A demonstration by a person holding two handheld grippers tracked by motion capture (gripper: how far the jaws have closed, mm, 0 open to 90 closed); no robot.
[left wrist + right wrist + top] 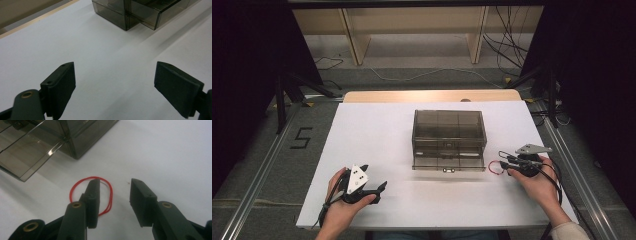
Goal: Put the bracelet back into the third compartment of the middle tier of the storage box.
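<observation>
A smoky clear plastic drawer box (pixel 449 134) stands mid-table, its lower drawer (pixel 448 163) pulled out toward me. A red rubber band (pixel 495 167) lies flat on the white table just right of the drawer. My right gripper (pixel 502 159) hovers over the band, open, held by a hand; in the right gripper view its left finger (pixel 93 200) covers part of the red rubber band (pixel 110 195). My left gripper (pixel 377 182) rests near the front left, open and empty, pointing at the drawer box (pixel 130 12).
The white table top (pixel 377 135) has a wooden strip along its far edge. Beyond it are a wooden shelf frame (pixel 412 30) and loose cables (pixel 507 45) on the floor. Dark stands flank both sides.
</observation>
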